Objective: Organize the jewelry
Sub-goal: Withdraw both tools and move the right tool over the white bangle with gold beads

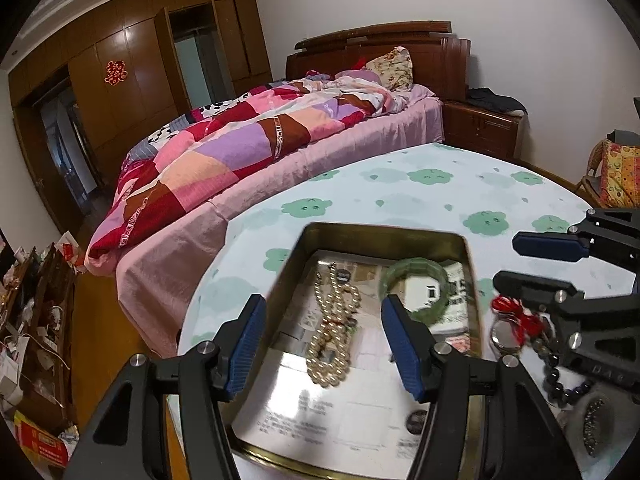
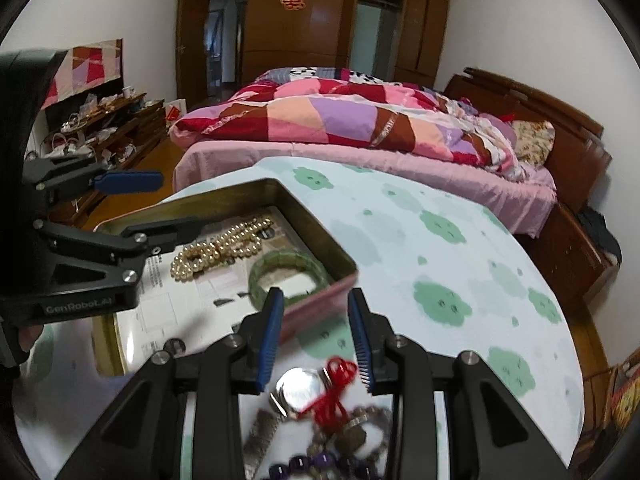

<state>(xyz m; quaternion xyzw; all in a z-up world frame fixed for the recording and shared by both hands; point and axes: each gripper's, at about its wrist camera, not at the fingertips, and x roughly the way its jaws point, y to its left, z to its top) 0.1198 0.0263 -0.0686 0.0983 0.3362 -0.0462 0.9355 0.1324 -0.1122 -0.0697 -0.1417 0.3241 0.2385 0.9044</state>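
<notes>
Metal tin [image 1: 471, 264]: pearl necklace [image 1: 332, 332], green jade bangle [image 1: 416, 280]. Beside it on tabletop [image 2: 440, 240]: wristwatch [image 2: 300, 390], red cord [image 2: 336, 392]. Left gripper [image 1: 324, 344] and right gripper [image 2: 316, 340]: fingers apart, empty.

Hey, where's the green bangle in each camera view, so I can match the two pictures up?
Left wrist view: the green bangle lies in the tin's far right corner, just beyond the left tool's right finger.
Right wrist view: the green bangle sits left of centre, inside the tin's near corner, just ahead of the right tool's left finger.
Shared landmark: the pearl necklace lying beside it in the tin.
</notes>
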